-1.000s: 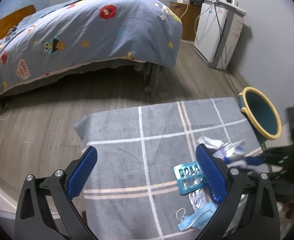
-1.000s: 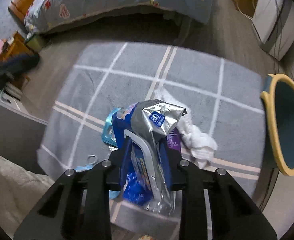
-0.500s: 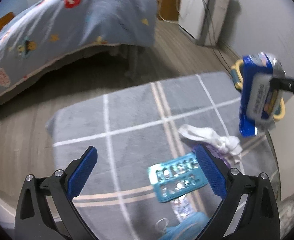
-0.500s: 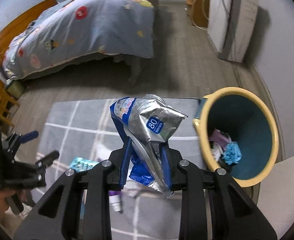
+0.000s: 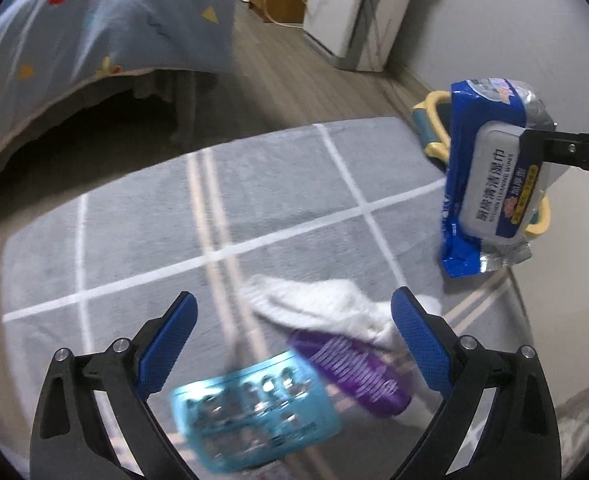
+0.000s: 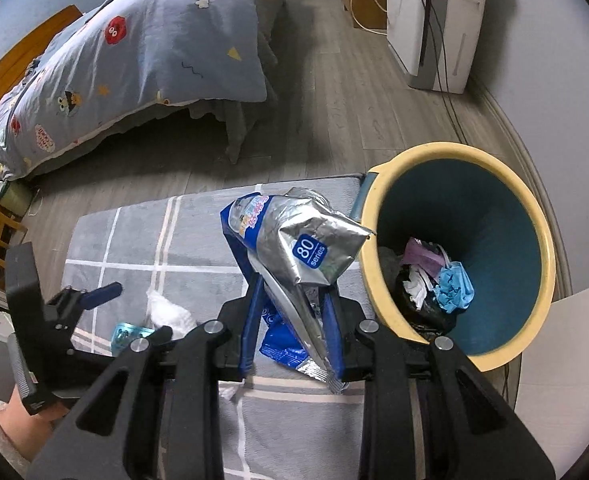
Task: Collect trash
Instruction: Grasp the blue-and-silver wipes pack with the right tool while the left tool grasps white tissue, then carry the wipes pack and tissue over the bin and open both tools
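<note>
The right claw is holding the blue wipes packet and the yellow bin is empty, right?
Not quite. The right claw does hold the blue wipes packet, but the yellow bin is not empty: the right wrist view shows a blue face mask and other trash inside.

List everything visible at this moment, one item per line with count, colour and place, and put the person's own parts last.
wipes pack: 1, blue and silver, clamped in the right gripper, beside the bin's rim
trash bin: 1, yellow rim, teal inside, off the rug's far right corner, trash inside
rug: 1, grey with pale lines, on the wood floor
white cloth: 1, white, crumpled on the rug
purple wrapper: 1, purple, partly under the cloth
blister pack: 1, teal, on the rug between the left gripper's fingers
bed: 1, blue cartoon quilt, behind the rug
white appliance: 1, white, by the wall
left gripper: open, above the rug
right gripper: shut on the pack
hand: 1, behind the left gripper
</note>
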Demonstrator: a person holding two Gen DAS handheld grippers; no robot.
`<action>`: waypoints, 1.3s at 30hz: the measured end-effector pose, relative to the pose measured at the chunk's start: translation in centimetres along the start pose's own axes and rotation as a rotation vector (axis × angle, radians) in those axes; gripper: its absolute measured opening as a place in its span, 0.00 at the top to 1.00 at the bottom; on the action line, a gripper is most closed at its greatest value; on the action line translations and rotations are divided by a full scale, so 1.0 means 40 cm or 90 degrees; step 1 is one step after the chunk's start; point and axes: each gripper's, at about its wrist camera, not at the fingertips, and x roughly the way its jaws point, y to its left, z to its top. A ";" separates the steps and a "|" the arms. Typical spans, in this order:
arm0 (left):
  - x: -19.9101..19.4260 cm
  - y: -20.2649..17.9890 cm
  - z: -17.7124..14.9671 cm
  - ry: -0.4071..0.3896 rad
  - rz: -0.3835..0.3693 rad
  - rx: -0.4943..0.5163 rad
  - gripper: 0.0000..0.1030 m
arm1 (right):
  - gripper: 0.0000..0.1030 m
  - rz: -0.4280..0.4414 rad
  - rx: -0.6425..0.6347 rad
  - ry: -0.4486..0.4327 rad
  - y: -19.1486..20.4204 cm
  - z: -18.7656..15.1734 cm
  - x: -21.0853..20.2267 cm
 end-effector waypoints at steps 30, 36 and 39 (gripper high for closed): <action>0.010 -0.091 0.001 0.010 0.000 0.119 0.86 | 0.73 -0.006 0.005 0.000 -0.010 -0.001 -0.002; -0.048 -0.089 0.031 -0.039 0.004 0.124 0.86 | 0.73 0.000 0.014 -0.016 -0.022 0.002 -0.013; -0.078 -0.086 0.045 -0.060 0.010 0.128 0.86 | 0.73 0.005 0.016 -0.024 -0.024 0.007 -0.022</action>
